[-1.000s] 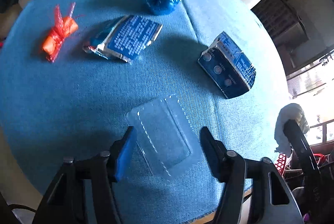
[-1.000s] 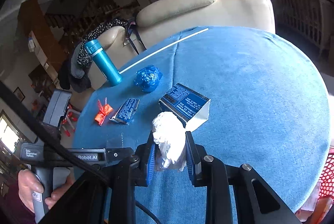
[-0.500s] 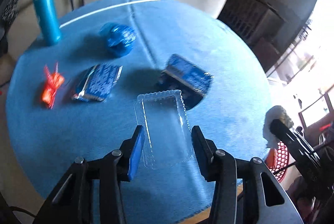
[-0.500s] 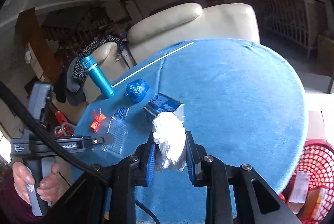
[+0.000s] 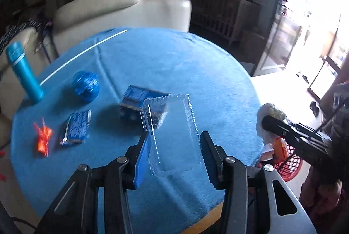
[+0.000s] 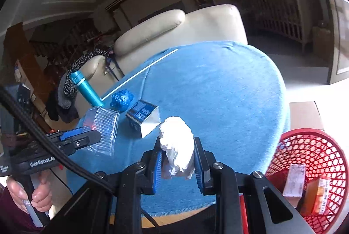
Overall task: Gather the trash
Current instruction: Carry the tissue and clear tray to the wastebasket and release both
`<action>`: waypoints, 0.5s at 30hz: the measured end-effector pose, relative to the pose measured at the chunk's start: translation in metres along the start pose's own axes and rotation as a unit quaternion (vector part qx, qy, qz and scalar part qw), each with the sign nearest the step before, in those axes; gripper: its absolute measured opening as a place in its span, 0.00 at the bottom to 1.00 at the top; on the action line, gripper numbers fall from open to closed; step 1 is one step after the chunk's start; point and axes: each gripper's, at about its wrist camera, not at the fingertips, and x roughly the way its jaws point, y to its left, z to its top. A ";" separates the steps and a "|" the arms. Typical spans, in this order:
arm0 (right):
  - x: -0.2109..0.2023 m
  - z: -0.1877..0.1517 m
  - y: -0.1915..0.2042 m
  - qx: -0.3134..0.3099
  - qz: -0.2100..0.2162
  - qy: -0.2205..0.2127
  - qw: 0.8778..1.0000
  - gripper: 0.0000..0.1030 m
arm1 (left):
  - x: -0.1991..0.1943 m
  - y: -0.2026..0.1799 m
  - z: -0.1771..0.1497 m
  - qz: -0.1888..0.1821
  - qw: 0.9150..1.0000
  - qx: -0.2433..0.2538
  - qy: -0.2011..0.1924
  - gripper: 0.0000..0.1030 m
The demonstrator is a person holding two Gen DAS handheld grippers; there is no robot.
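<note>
Step in hand, by my read: carrying trash toward red mesh basket [image 6: 309, 170] beside round blue-clothed table [image 6: 218, 85].

Left gripper [image 5: 174, 146] clamps clear plastic blister tray [image 5: 172, 131], lifted above table.

Right gripper [image 6: 177, 157] clenches crumpled white tissue wad [image 6: 176, 146], near basket rim.

Next move likely: swing both over basket, release.

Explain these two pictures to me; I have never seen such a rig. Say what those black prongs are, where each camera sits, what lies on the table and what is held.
A person holds one two-fingered tool in each hand; a camera on each looks along its fingers. In the left picture, the left tool grips a clear tray. In the right picture, the right tool grips a white wad. On the blue table lie a box, a blue ball, a wrapper and an orange scrap; a bottle stands there. A red basket waits beside it.
</note>
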 end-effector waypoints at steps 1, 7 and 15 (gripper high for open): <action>-0.004 0.001 -0.004 0.004 -0.005 -0.006 1.000 0.26 | -0.001 -0.004 0.002 -0.004 1.000 0.006 -0.002 0.47; -0.028 0.008 -0.026 0.021 -0.030 -0.034 0.999 0.26 | -0.002 -0.037 0.016 -0.037 0.998 0.045 -0.013 0.47; -0.062 0.012 -0.066 0.048 -0.082 -0.060 0.994 0.26 | 0.008 -0.084 0.035 -0.088 0.991 0.098 -0.021 0.47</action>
